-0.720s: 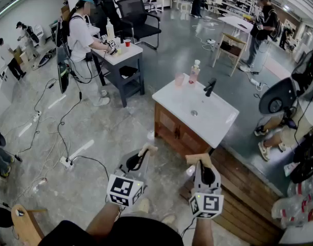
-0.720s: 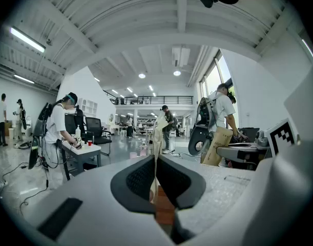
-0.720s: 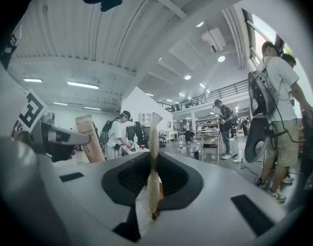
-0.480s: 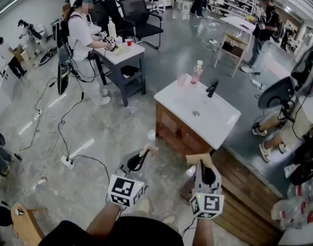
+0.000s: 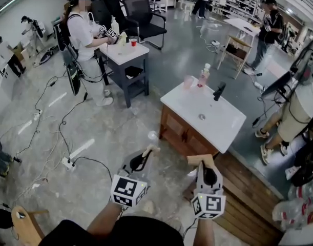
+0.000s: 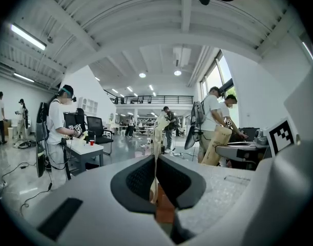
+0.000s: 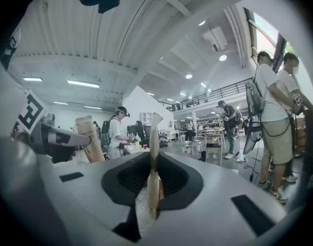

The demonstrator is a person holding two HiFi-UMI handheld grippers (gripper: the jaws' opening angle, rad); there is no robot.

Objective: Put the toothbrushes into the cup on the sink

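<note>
- Left gripper [image 5: 144, 156]: fingers pinched shut on a tan toothbrush pack [image 6: 157, 132].
- Cup [image 5: 188, 81]: pink, at the far corner of the sink [image 5: 223, 127], well apart ahead.
- Right gripper [image 5: 204, 167]: fingers clamped on a second toothbrush pack [image 7: 154, 147].
- Step: carrying. Next: close on the sink and lower each pack into the cup.

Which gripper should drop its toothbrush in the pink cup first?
Probably the right gripper: it is nearer the sink, with the pink cup straight ahead. The left gripper sits further off to the side. Both grip a toothbrush; neither is close yet.
</note>
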